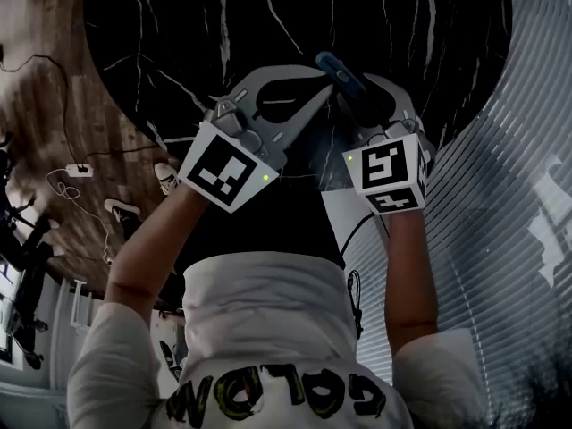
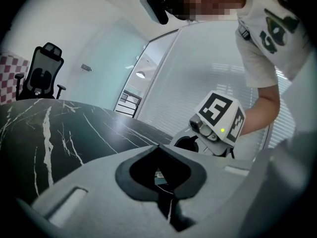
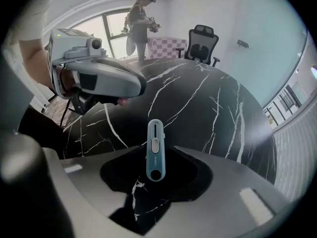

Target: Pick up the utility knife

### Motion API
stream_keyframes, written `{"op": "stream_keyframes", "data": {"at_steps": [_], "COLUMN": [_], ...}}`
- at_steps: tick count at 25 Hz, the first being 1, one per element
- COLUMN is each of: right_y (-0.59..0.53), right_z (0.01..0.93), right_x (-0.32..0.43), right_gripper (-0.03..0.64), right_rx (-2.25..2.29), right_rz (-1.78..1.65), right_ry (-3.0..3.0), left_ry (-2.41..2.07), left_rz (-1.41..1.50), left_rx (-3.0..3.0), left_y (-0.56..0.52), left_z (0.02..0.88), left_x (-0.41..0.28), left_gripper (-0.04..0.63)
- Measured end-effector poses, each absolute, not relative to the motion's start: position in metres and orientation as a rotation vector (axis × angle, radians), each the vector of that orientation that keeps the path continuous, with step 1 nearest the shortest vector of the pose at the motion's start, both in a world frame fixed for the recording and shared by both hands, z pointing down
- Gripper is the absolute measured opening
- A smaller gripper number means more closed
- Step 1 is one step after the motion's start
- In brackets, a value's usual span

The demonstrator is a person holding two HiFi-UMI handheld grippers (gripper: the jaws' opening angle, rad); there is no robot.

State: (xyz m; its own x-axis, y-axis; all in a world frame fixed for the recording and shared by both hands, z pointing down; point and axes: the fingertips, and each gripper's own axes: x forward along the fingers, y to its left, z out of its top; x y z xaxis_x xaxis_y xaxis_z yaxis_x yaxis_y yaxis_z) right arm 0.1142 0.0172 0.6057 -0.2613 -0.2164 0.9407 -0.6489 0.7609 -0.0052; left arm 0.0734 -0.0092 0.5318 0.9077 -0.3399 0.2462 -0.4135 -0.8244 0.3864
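Utility knife [image 3: 155, 152]: slim, light, stiff, slick plastic. I'd pinch it mid-body, across the narrow sides. Right gripper [image 3: 155, 148] spread around it, not pressing; left gripper [image 2: 159, 147] pressed together, empty.

The table [image 1: 161, 34] was big and round. Its top was black stone with thin white lines running across it like cracks. One small thing lay flat on it, toward the person's side: a light blue plastic utility knife [image 3: 155, 150], long and thin, with round ends and a pale slider.
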Motion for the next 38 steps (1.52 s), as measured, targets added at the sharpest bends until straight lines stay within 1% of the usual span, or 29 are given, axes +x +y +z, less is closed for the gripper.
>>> {"op": "stream_keyframes", "data": {"at_steps": [15, 19, 26, 31, 38], "right_y": [0.02, 0.018, 0.016, 0.011, -0.002], "right_z": [0.624, 0.625, 0.621, 0.592, 0.523], "right_x": [0.112, 0.114, 0.112, 0.114, 0.115], "right_gripper": [0.152, 0.133, 0.129, 0.129, 0.129], "right_rx": [0.548, 0.549, 0.587, 0.666, 0.822], "right_rz": [0.533, 0.551, 0.538, 0.527, 0.5], "right_ry": [-1.783, -1.789, -1.808, -1.846, -1.969], "left_ry": [-0.538, -0.531, -0.549, -0.556, -0.614], "left_rz": [0.235, 0.243, 0.268, 0.293, 0.252], "left_rx": [2.616, 2.625, 2.64, 2.644, 2.666], "left_y": [-0.015, -0.016, -0.012, -0.001, -0.002], "left_z": [0.547, 0.548, 0.541, 0.52, 0.46], "left_x": [0.075, 0.077, 0.068, 0.064, 0.061], "left_gripper": [0.002, 0.002, 0.002, 0.002, 0.002]}}
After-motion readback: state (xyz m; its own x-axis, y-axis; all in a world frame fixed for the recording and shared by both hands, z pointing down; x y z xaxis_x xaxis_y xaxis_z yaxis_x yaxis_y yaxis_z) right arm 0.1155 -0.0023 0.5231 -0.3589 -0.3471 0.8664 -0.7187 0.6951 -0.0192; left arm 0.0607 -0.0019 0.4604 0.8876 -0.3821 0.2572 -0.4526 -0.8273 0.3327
